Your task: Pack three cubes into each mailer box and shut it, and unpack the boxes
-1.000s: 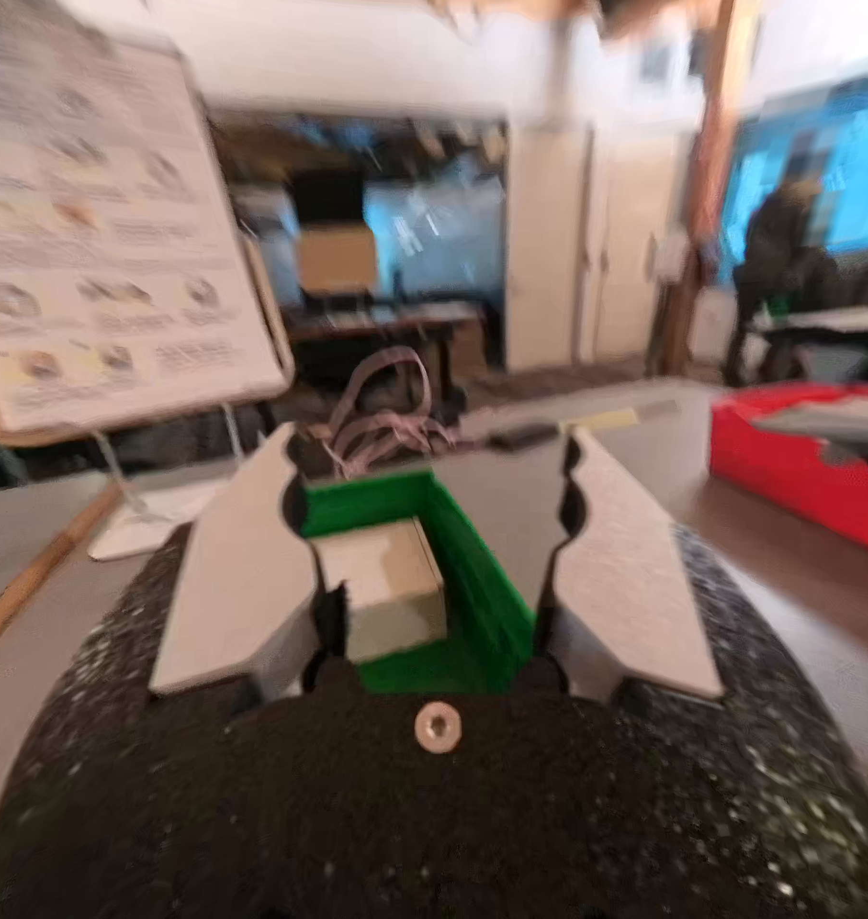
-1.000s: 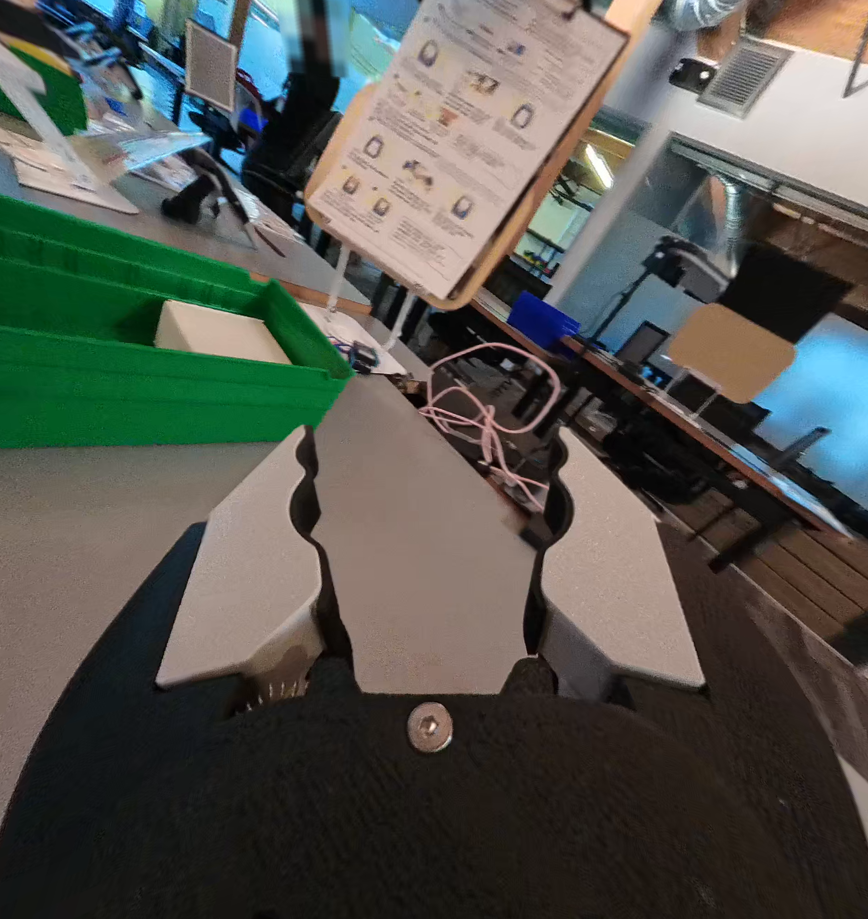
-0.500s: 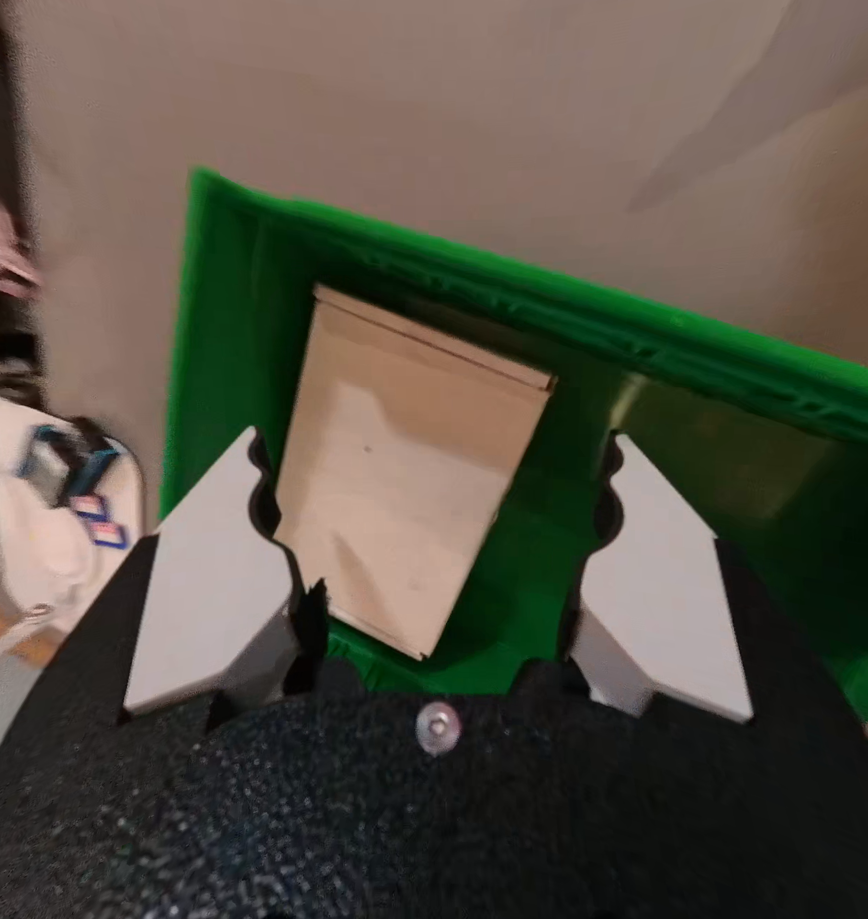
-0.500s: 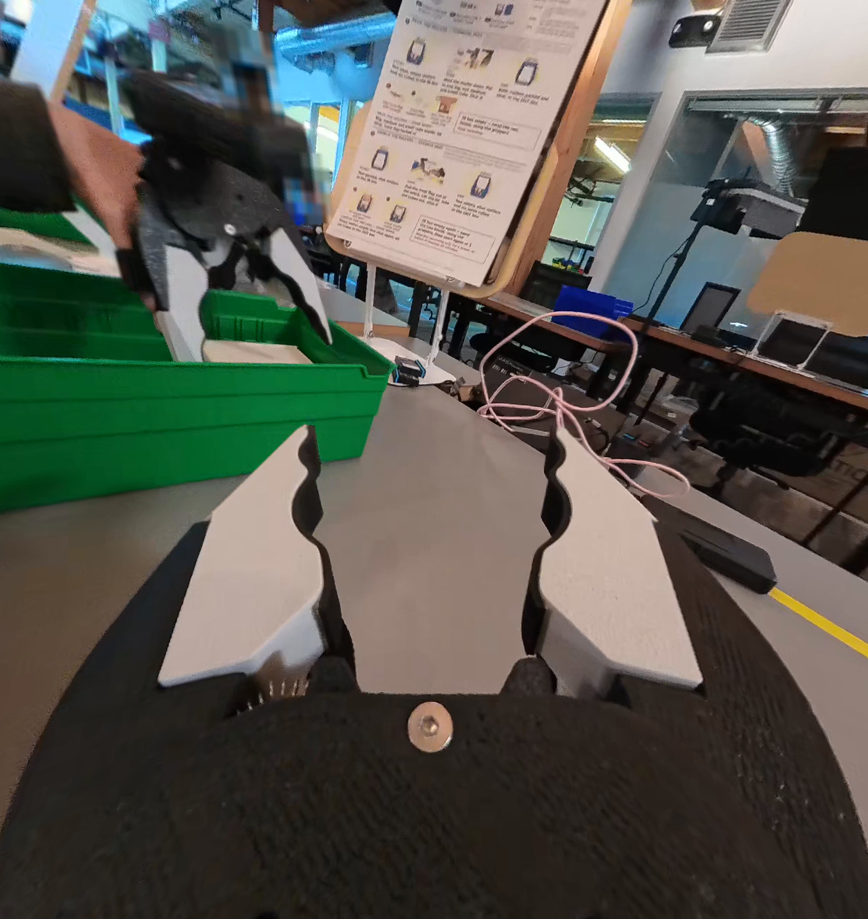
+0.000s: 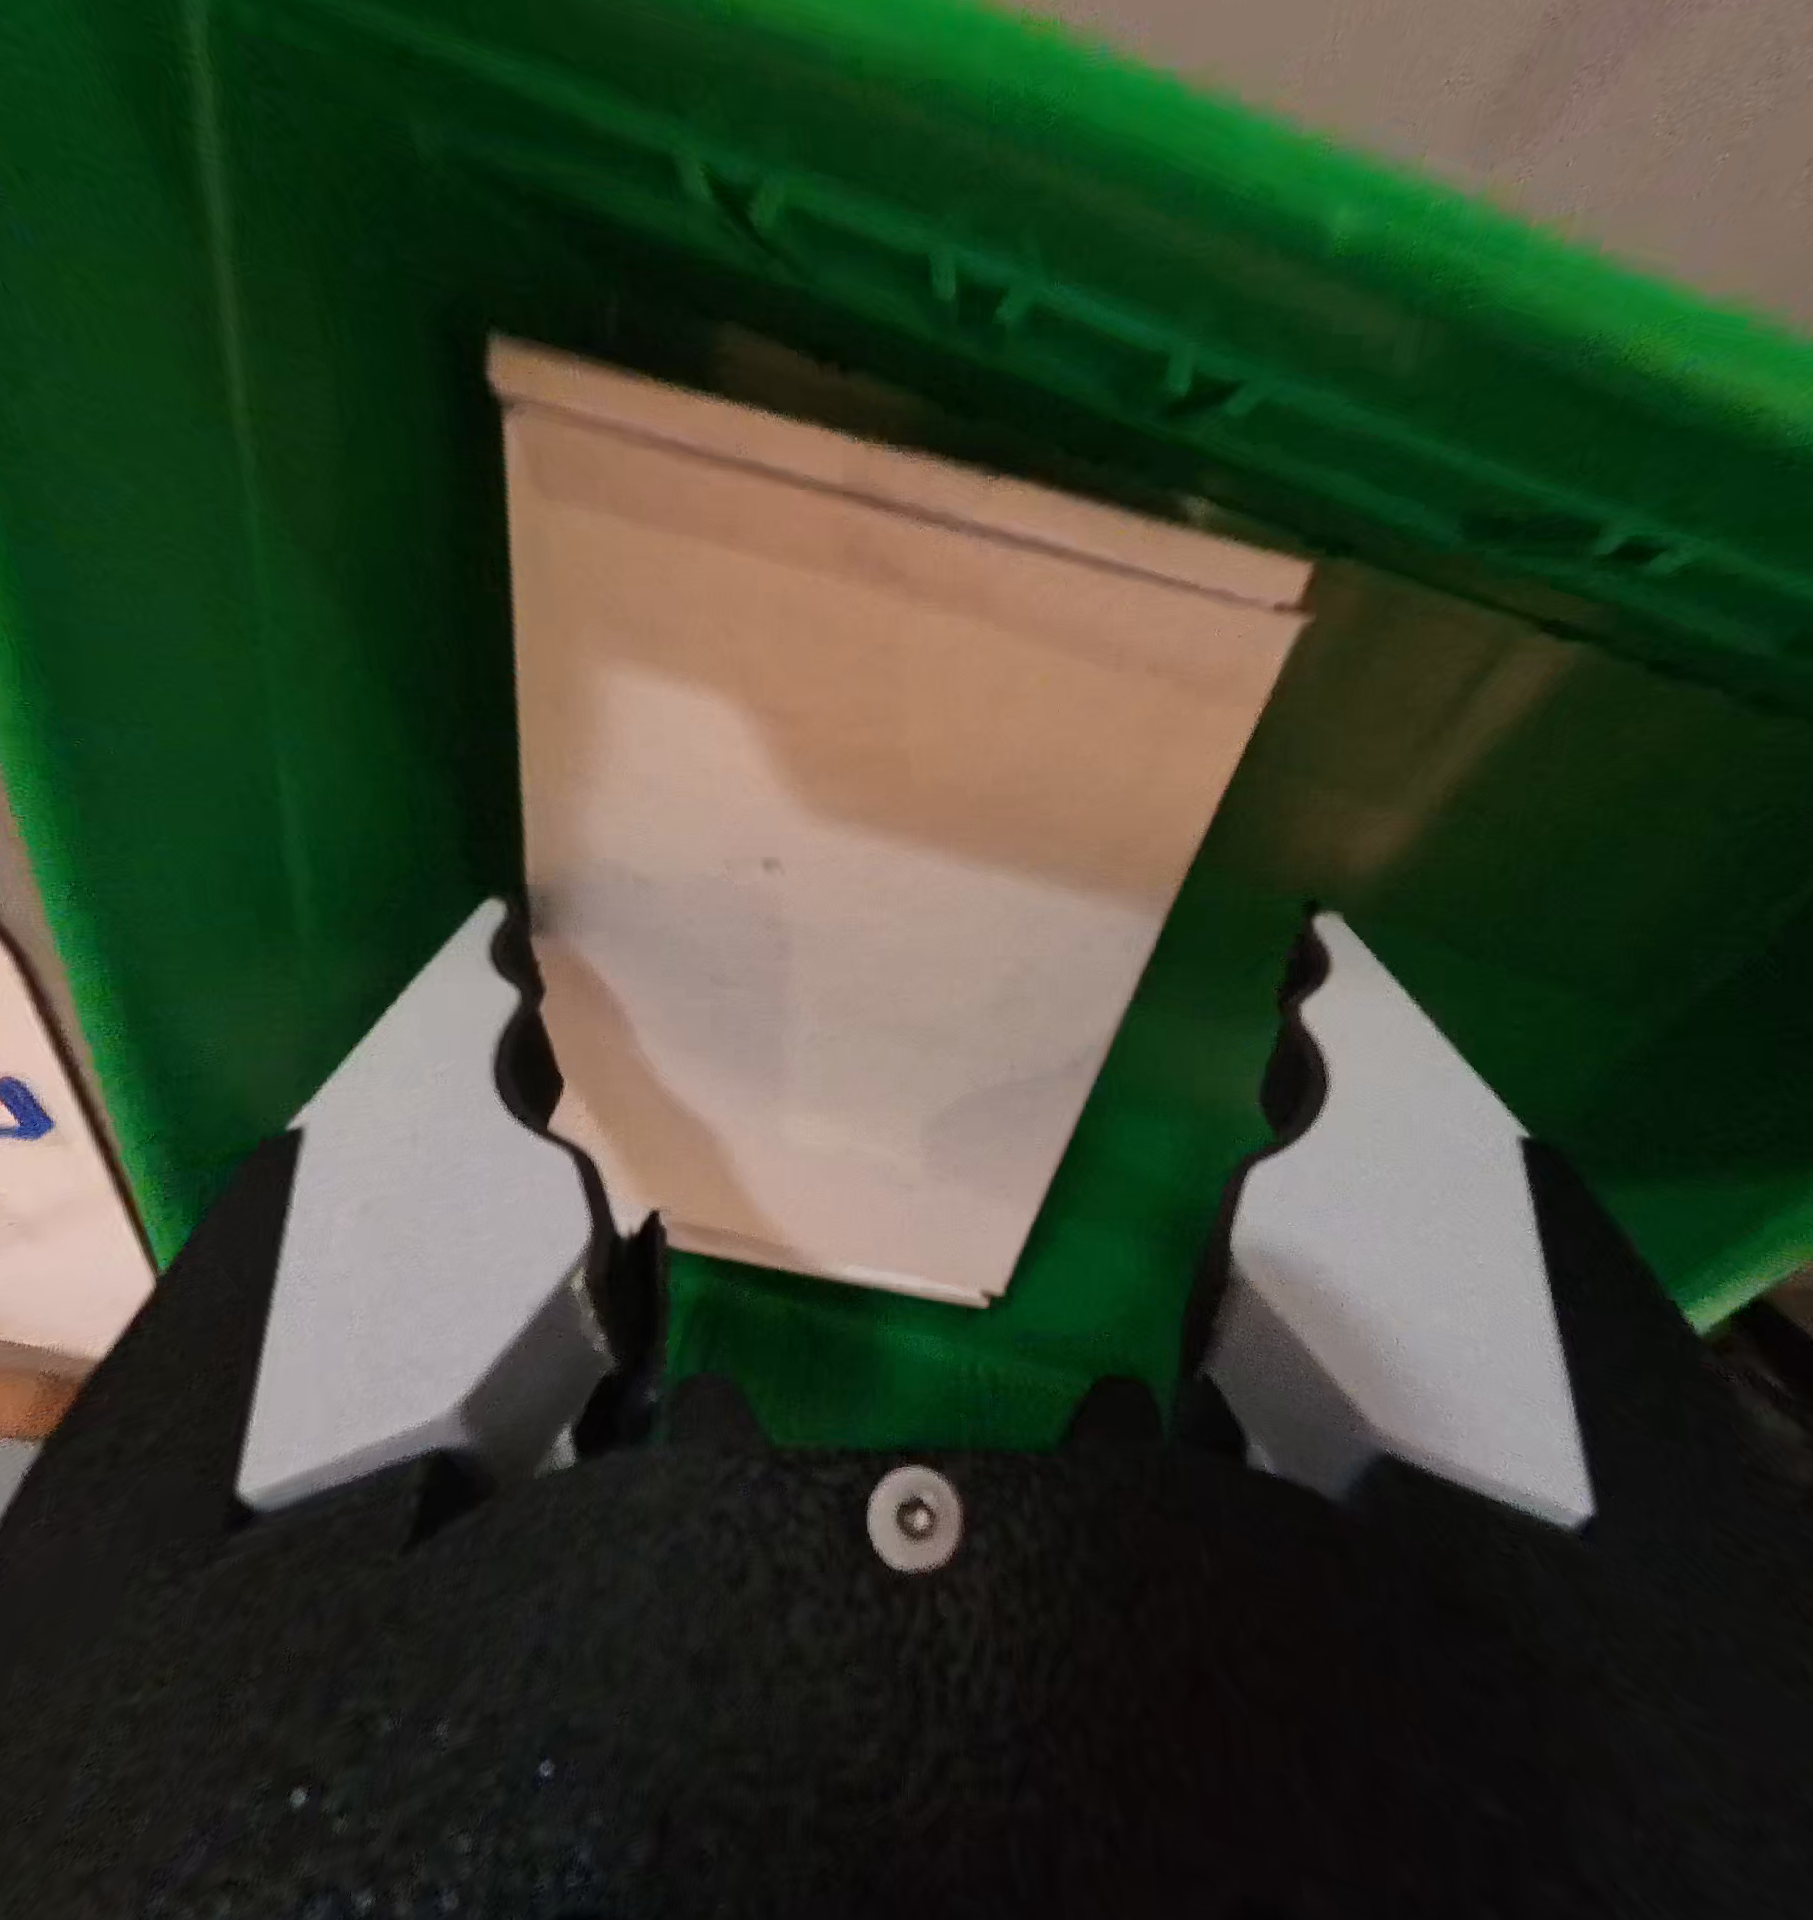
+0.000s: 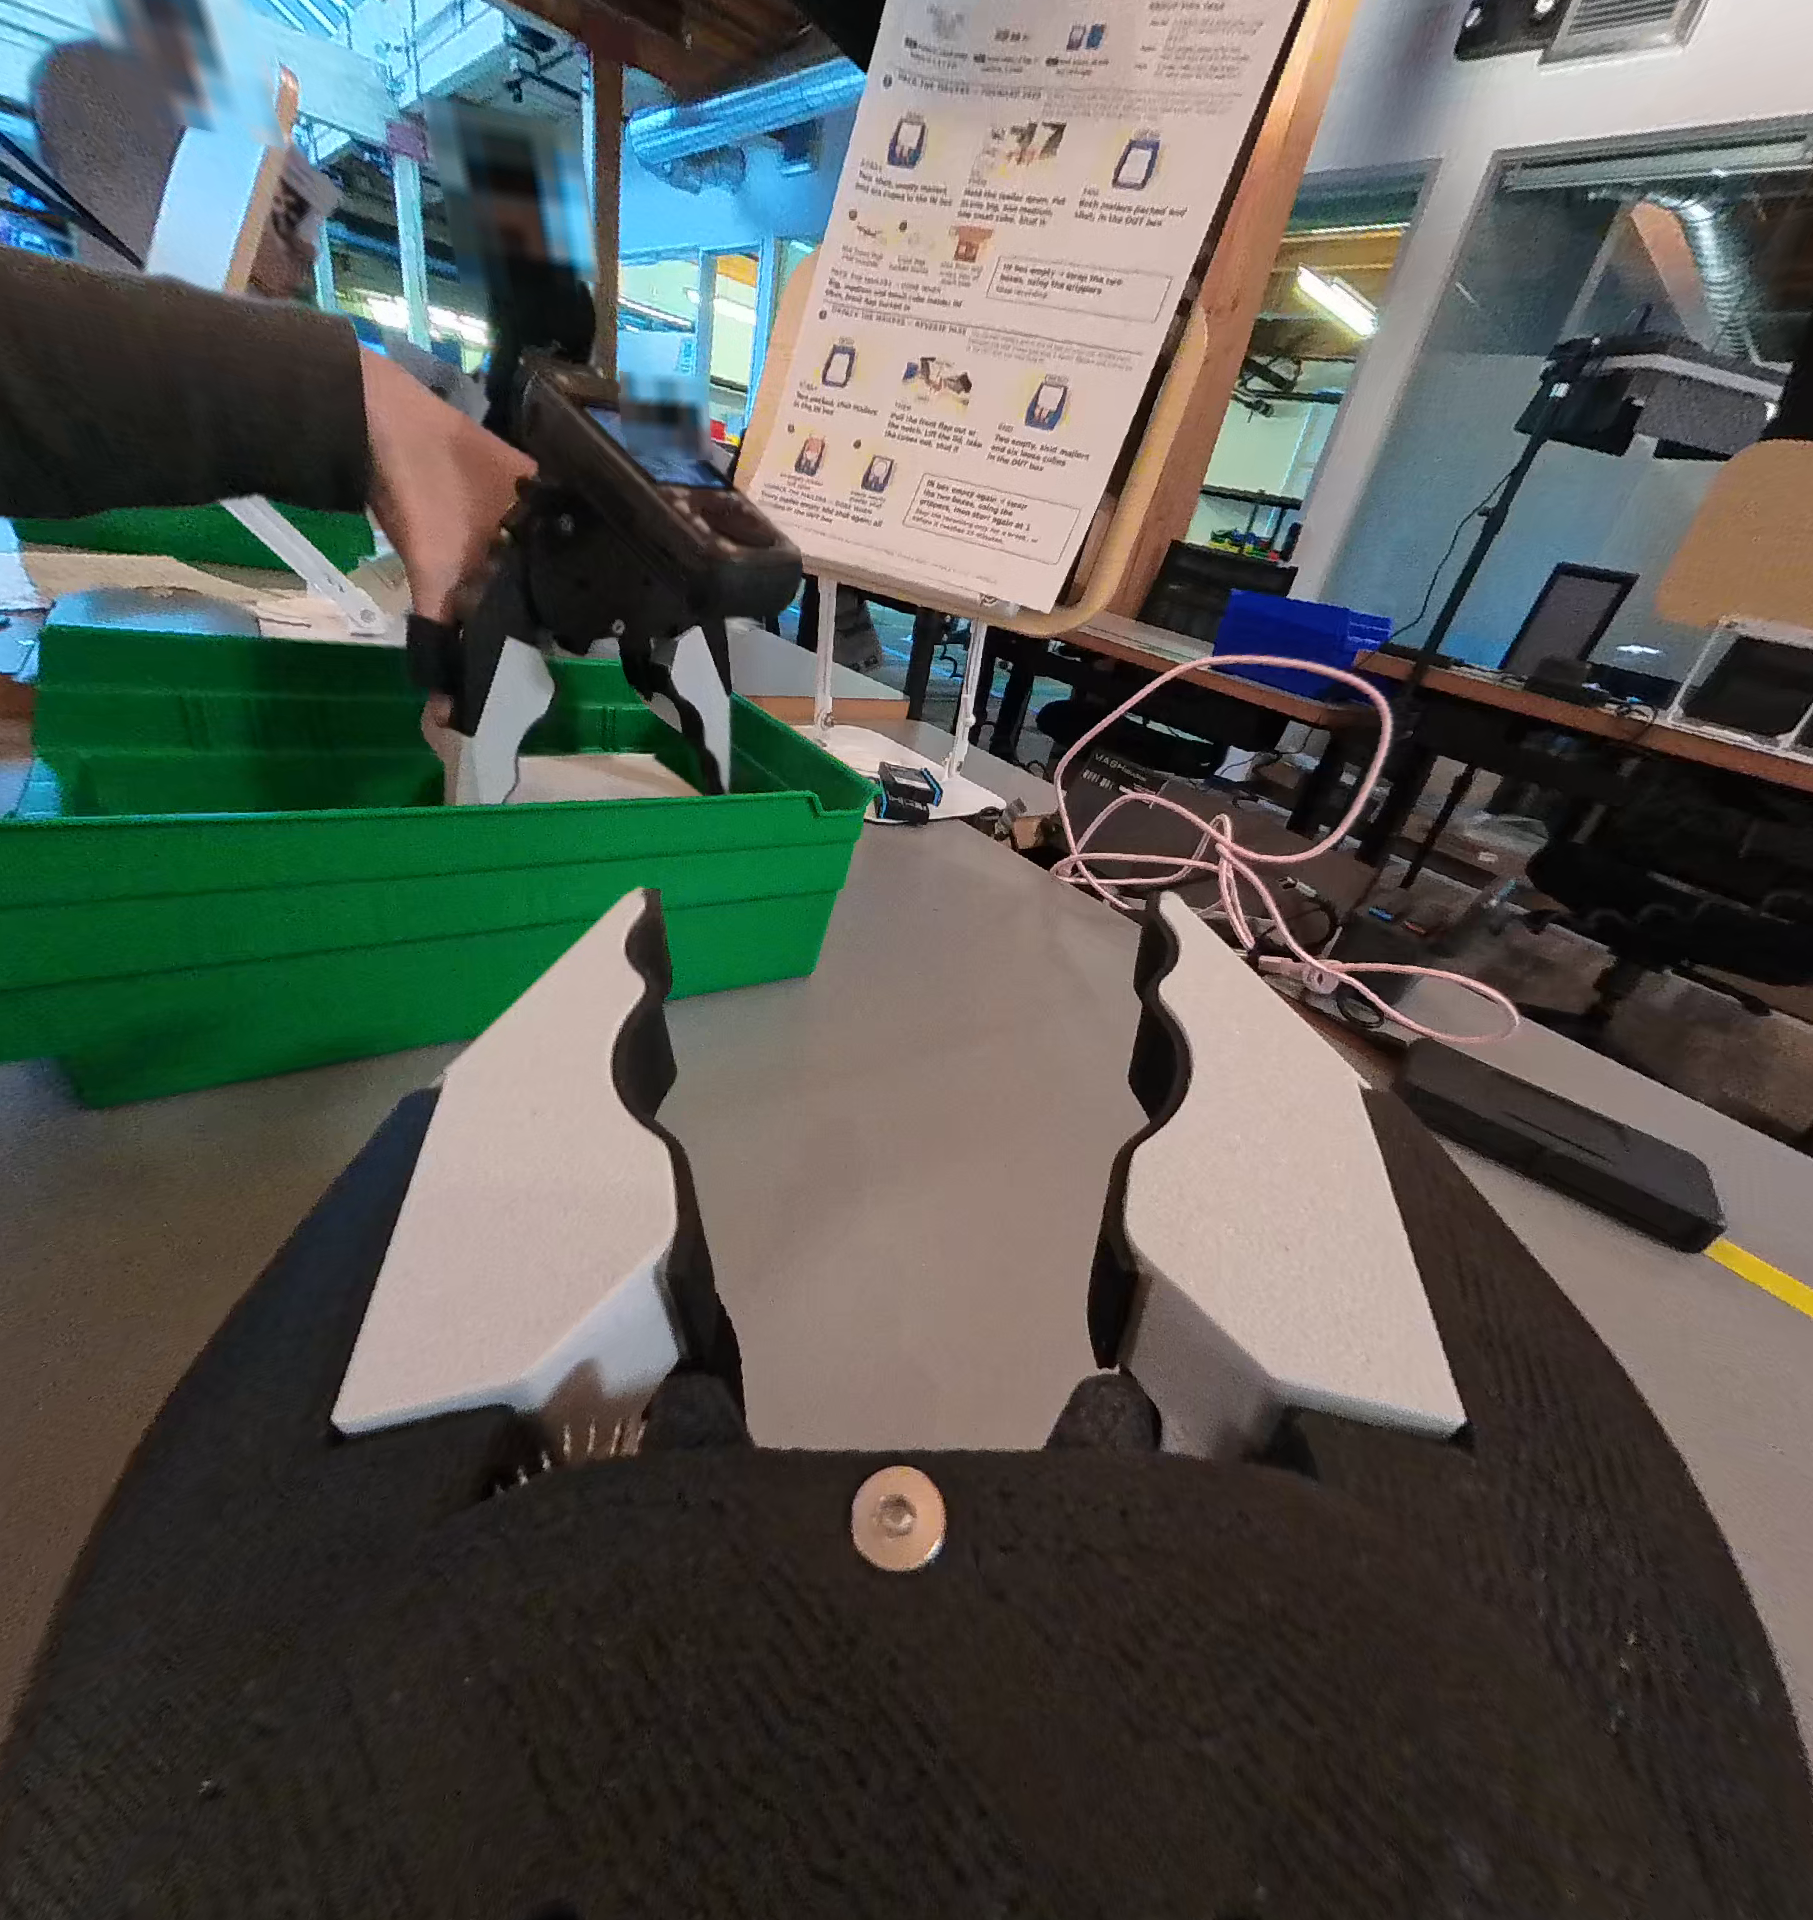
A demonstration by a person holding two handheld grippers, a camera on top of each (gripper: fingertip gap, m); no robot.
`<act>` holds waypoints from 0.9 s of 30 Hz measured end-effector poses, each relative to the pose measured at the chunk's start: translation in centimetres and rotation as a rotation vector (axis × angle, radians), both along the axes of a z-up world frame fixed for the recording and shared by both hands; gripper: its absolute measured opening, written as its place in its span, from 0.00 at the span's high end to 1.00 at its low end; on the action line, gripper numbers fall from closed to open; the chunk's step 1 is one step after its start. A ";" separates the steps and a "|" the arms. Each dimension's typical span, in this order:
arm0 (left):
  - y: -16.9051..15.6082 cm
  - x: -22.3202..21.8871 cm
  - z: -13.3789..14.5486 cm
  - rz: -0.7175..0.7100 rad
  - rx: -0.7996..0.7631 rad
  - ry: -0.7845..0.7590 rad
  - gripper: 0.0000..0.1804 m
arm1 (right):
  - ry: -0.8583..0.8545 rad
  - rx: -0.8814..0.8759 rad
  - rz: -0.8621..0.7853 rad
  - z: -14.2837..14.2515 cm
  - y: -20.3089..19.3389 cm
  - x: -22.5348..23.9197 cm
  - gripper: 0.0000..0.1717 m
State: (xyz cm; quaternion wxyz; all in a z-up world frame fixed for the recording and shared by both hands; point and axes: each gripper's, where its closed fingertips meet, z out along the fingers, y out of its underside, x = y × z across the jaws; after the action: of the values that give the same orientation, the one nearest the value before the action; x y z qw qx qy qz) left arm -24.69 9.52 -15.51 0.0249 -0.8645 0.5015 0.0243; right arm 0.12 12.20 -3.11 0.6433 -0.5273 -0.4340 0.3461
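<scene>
straddling a closed mailer box (image 5: 840, 831) (green bin (image 5: 258, 520)), both grippers' fingers (image 5: 414, 1195) released

Two matching handheld grippers. The right gripper (image 6: 902, 914) has a rounded black body with a grainy, ribbed surface and one silver hex-socket screw (image 6: 898, 1518) at its centre. Above the screw, two flat pale grey fingers (image 6: 528, 1174) taper forward, each lined on its inner edge with wavy black padding. The left gripper (image 5: 907, 935) looks the same, speckled black. Its holder's hand (image 6: 445, 509) emerges from a dark grey-brown sleeve (image 6: 143, 395).
</scene>
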 end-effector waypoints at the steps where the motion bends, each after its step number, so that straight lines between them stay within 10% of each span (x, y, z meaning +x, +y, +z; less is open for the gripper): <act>1: 0.4 0.8 0.3 -0.015 0.022 -0.045 0.25 | 0.003 -0.001 0.000 0.1 0.0 0.1 0.48; 16: 0.0 -2.4 -1.9 -0.045 -0.040 0.081 0.26 | -0.067 0.088 -0.004 -0.4 -1.1 -0.5 0.50; 27: 0.5 -1.4 10.4 -0.041 0.349 0.068 0.26 | -0.010 0.147 -0.049 1.2 -1.0 0.5 0.51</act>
State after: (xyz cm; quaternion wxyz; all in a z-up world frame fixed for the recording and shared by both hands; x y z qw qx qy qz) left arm -26.11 10.01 -5.16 0.1579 -0.8353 0.5078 0.1397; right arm 0.63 11.15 -1.94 0.6864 -0.4909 -0.4484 0.2948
